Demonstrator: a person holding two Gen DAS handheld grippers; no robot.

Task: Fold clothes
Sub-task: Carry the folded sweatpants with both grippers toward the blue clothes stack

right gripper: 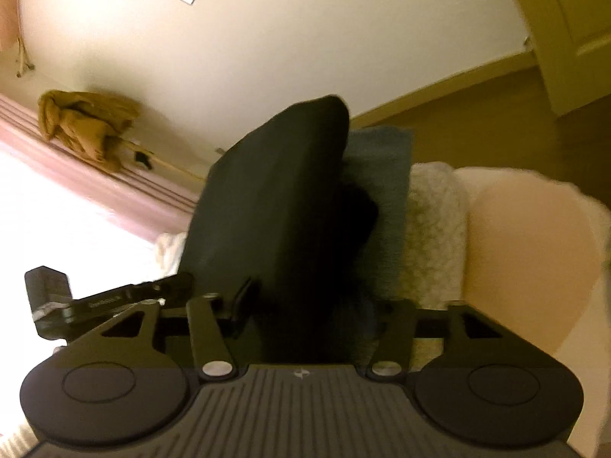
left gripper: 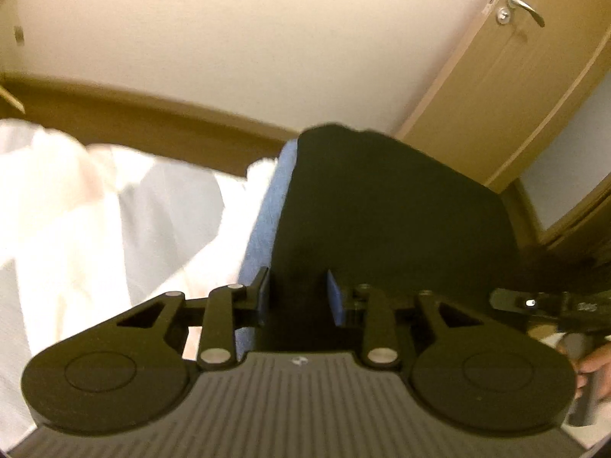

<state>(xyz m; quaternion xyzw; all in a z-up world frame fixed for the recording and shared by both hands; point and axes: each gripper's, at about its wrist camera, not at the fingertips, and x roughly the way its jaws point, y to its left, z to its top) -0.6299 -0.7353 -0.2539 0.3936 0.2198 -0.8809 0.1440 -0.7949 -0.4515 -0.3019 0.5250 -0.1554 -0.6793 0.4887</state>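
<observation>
Both grippers clamped on black garment point(left gripper: 382, 206), lifted.

Left gripper point(left gripper: 298, 297): fingers narrow, black cloth pinched between. Right gripper point(right gripper: 305, 305): closed on the same garment, though the far finger is hidden by folds. Blue cloth point(right gripper: 385, 175) just behind the garment; white bedding point(left gripper: 95, 198) left of it; door point(left gripper: 508, 87) right.
</observation>
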